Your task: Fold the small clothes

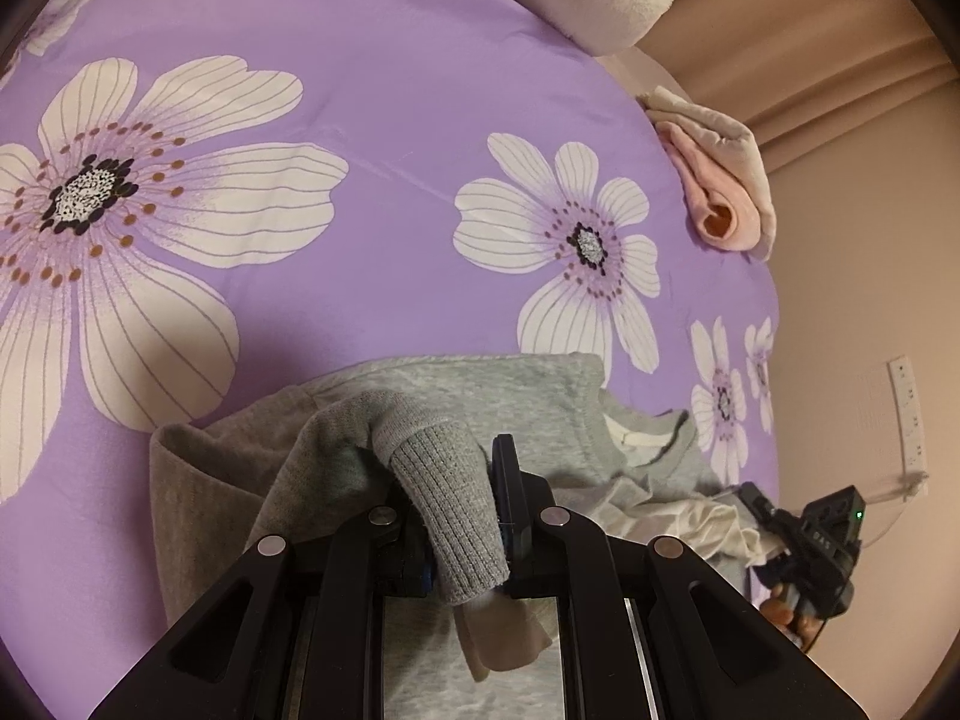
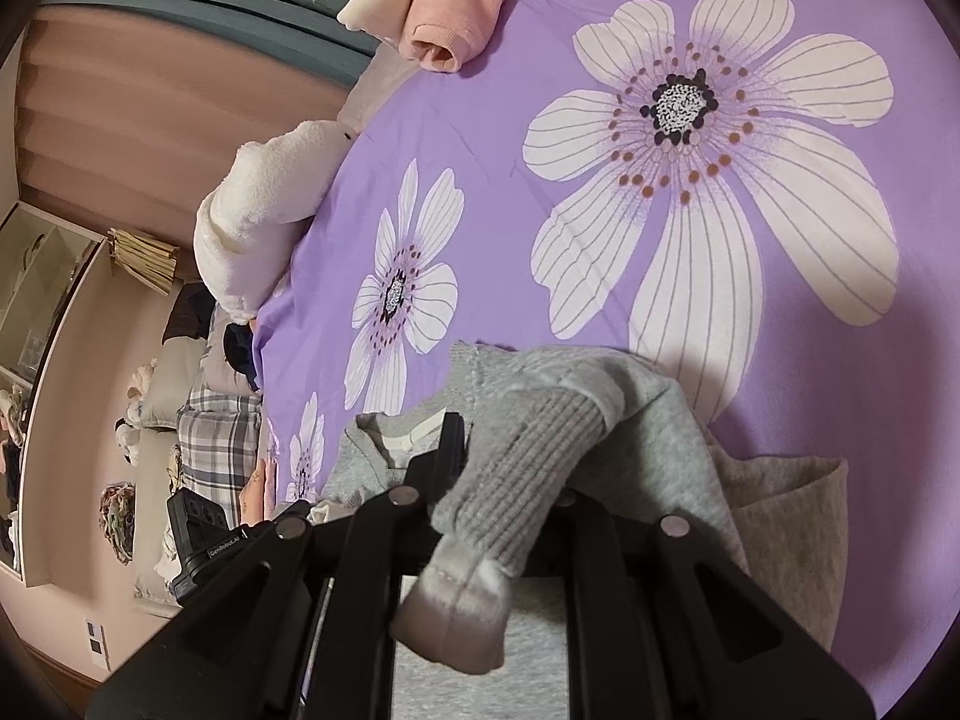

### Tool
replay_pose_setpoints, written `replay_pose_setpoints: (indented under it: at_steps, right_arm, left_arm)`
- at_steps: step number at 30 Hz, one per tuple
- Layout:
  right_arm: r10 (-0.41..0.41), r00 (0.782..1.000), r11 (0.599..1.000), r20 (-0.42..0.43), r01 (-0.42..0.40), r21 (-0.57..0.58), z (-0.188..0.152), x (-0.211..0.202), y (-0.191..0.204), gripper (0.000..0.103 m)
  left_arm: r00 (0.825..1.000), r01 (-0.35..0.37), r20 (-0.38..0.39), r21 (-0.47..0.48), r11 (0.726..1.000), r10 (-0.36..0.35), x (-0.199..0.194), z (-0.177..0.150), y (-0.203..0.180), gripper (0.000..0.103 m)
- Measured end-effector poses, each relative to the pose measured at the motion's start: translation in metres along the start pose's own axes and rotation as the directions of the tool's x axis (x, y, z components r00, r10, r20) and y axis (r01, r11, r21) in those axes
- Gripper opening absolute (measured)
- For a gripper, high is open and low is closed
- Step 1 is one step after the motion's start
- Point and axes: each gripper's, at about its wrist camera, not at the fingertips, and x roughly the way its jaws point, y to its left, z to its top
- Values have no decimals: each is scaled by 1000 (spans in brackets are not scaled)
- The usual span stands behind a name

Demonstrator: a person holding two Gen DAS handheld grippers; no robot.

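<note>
A small grey sweatshirt [image 1: 498,384] lies on the purple flowered bedspread [image 1: 384,120]; it also shows in the right wrist view [image 2: 654,456]. My left gripper [image 1: 462,492] is shut on one ribbed grey sleeve cuff [image 1: 450,492], which hangs back between the fingers. My right gripper [image 2: 510,480] is shut on the other ribbed cuff [image 2: 516,480], which drapes over it. The neckline with its white inner band [image 1: 636,438] lies to the right in the left view. The right gripper also shows at the left view's right edge [image 1: 810,546].
A folded pink and cream garment [image 1: 720,180] lies at the bed's edge; it also shows in the right view [image 2: 456,6]. A fluffy white blanket [image 2: 264,216] sits at another edge. Beyond the bed are curtains [image 2: 150,90], a plaid cushion [image 2: 216,438] and clutter.
</note>
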Motion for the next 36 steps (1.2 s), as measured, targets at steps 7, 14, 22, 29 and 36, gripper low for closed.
replay_pose_setpoints:
  at_steps: [7,14,22,29,36]
  right_arm:
    - [1,1000,1000,0,-1,0,0,0,0,14]
    - [1,1000,1000,-1,-1,3,1,1,0,14]
    - [1,1000,1000,-1,-1,2,2,2,-1,15]
    - [4,1000,1000,-2,-4,18,0,1,-4,17]
    - [10,1000,999,-7,-10,34,1,1,-4,17]
  left_arm:
    - [1000,-7,-3,-4,1000,7,2,1,0,9]
    - [1000,-12,-7,-6,1000,12,3,2,1,9]
    - [1000,-22,-11,-5,1000,22,5,3,0,9]
    - [999,-34,-16,-4,999,34,6,5,-1,9]
    - [999,-33,-18,-10,999,32,6,8,-2,9]
